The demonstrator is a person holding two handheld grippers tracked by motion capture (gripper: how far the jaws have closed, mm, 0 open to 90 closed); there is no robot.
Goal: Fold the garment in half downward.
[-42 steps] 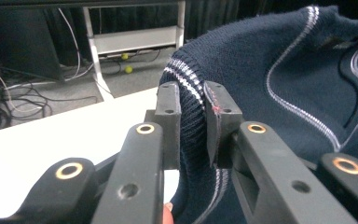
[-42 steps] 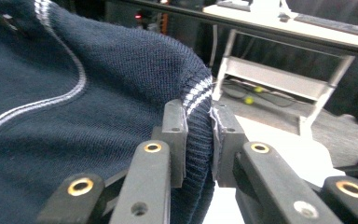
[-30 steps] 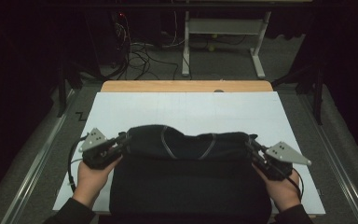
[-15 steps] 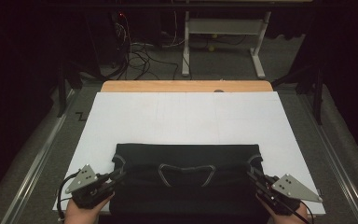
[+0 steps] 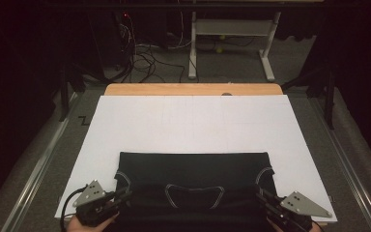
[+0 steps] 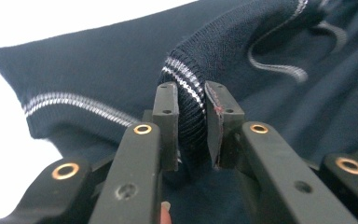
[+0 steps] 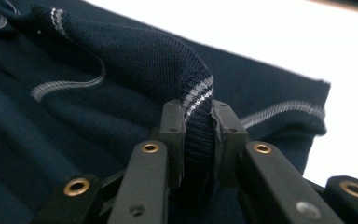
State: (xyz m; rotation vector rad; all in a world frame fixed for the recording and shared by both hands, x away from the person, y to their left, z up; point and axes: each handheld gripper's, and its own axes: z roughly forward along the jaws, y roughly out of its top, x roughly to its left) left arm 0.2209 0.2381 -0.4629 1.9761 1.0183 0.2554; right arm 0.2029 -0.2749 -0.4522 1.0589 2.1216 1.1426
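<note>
The left gripper [image 5: 121,195] and the right gripper [image 5: 262,197] are each clamping a ribbed, striped edge of the dark sweater [image 5: 193,174], jaws narrowed on bunched knit. A second ago both were holding the garment heaped at mid-table; now they are sitting at the near edge, with the sweater lying flat on the white table [image 5: 193,123]. This is probably a fold being completed. The sweater is stretching forward between both grippers.
</note>
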